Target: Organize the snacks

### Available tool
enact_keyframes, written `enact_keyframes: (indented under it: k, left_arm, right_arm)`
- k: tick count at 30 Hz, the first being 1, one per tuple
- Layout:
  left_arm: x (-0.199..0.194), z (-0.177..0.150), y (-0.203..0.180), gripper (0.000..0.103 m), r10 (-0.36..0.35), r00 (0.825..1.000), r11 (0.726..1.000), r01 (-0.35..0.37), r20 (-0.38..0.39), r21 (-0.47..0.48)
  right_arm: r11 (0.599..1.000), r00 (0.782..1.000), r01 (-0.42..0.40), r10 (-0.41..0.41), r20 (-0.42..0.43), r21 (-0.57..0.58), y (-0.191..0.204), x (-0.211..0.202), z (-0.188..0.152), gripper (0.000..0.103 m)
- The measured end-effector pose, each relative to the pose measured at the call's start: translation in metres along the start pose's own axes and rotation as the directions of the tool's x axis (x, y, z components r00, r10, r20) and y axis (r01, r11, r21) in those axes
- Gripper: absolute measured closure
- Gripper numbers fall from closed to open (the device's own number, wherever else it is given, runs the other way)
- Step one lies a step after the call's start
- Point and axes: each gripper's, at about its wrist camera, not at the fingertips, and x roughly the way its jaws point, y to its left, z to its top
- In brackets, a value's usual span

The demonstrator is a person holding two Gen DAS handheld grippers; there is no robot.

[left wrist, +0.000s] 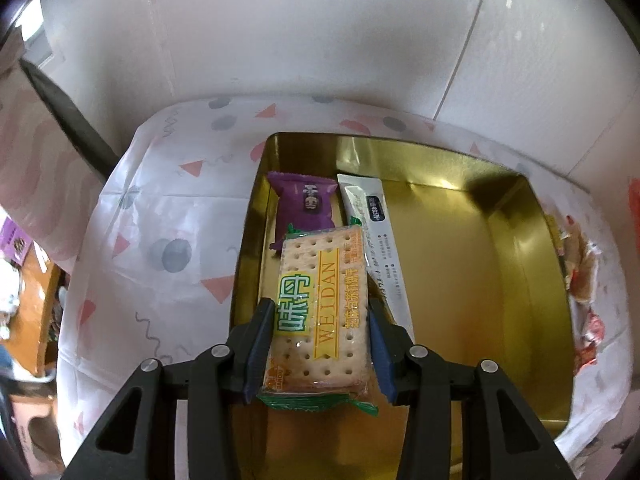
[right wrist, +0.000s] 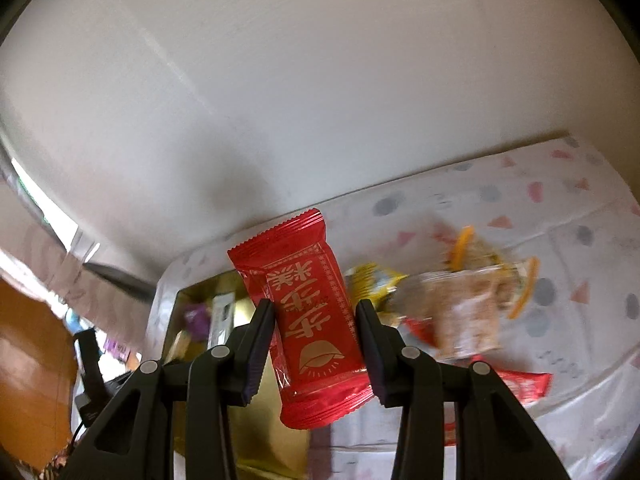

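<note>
Patterned tablecloth (left wrist: pixel 168 200), gold tin (left wrist: pixel 520 280), left claw (left wrist: pixel 318 344) gripping cracker packet (left wrist: pixel 324 304)

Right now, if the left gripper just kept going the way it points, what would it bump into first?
Probably the gold tin's floor, or the purple packet lying there; depth is hard to judge. The left gripper grips a cracker packet.

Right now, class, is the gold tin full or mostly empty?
Mostly empty. The gold tin holds only a purple packet and a white sachet along its left side; the rest is bare floor.
</note>
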Motion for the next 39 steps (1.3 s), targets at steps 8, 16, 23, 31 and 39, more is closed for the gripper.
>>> enact_keyframes:
  k: [8,16,23,31,39]
  left_arm:
    - [0.023,-0.005,0.006,0.057,0.007,0.999,1.000,-0.008,-0.040,-0.029]
    - [0.022,0.002,0.012,0.055,0.000,0.999,0.998,-0.002,-0.034,-0.068]
    - [-0.010,-0.016,0.016,0.035,-0.027,0.999,0.993,0.030,0.021,-0.118]
    - [-0.039,-0.031,0.021,0.034,-0.058,0.997,0.983,0.066,0.051,-0.172]
    - [-0.063,-0.051,0.030,0.025,-0.102,0.992,0.964,0.117,0.076,-0.239]
  right_arm:
    - [0.993,0.996,-0.028,0.017,-0.092,-0.119,0.047,0.033,-0.013,0.061]
    - [0.991,0.990,-0.039,0.021,-0.142,-0.128,0.058,0.050,-0.014,0.061]
    - [0.988,0.987,-0.049,0.025,-0.161,-0.149,0.069,0.061,-0.018,0.061]
    - [0.987,0.977,-0.071,0.039,-0.212,-0.146,0.077,0.080,-0.029,0.061]
    - [0.984,0.962,-0.072,0.026,-0.271,-0.163,0.089,0.103,-0.041,0.061]
